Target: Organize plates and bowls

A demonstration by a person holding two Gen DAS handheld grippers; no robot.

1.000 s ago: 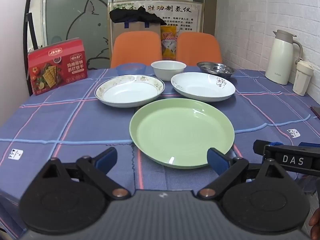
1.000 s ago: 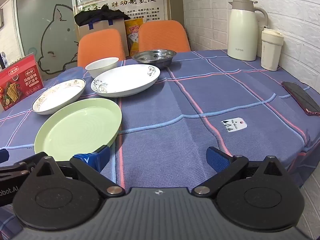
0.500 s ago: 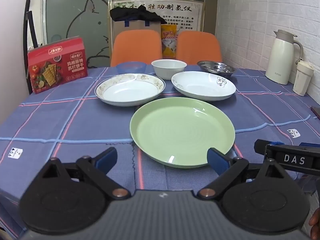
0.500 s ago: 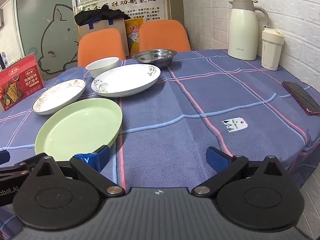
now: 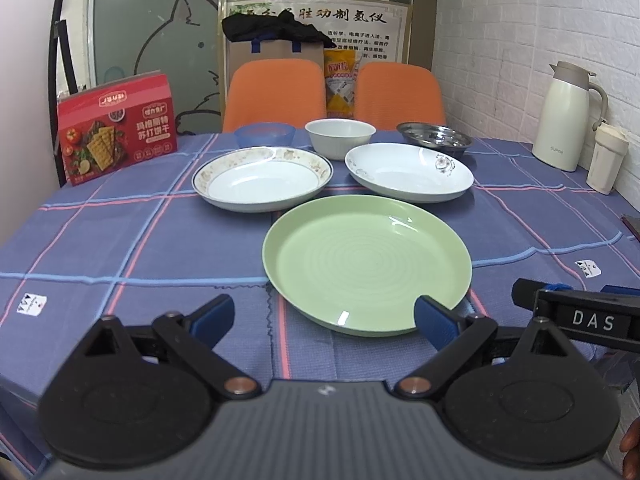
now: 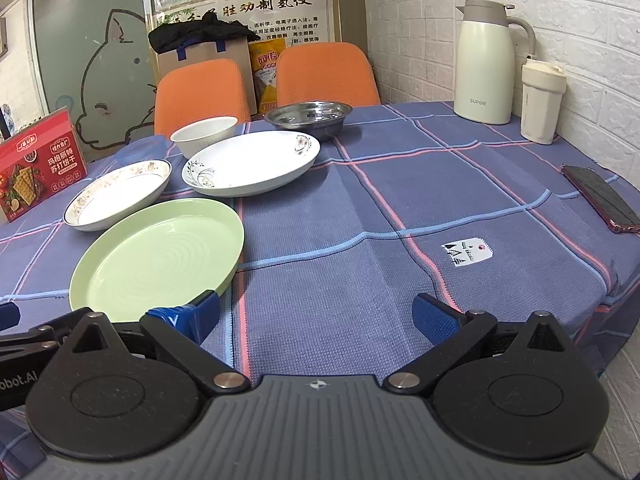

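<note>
We hold the left gripper (image 5: 324,316) and the right gripper (image 6: 316,312) low over the near edge of the table (image 6: 400,208), both spread wide and grasping nothing. The green plate (image 5: 366,264) lies nearest that edge. Behind it sit a gold-rimmed plate (image 5: 262,178) and a floral white plate (image 5: 408,172), then a blue bowl (image 5: 265,134), white bowl (image 5: 340,137) and steel bowl (image 5: 434,139) along the far edge

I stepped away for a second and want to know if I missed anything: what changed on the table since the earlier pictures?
Nothing was taken hold of or let go. The left gripper and right gripper are both open and empty, as before. The green plate, the two white plates and the bowls lie where they were.
</note>
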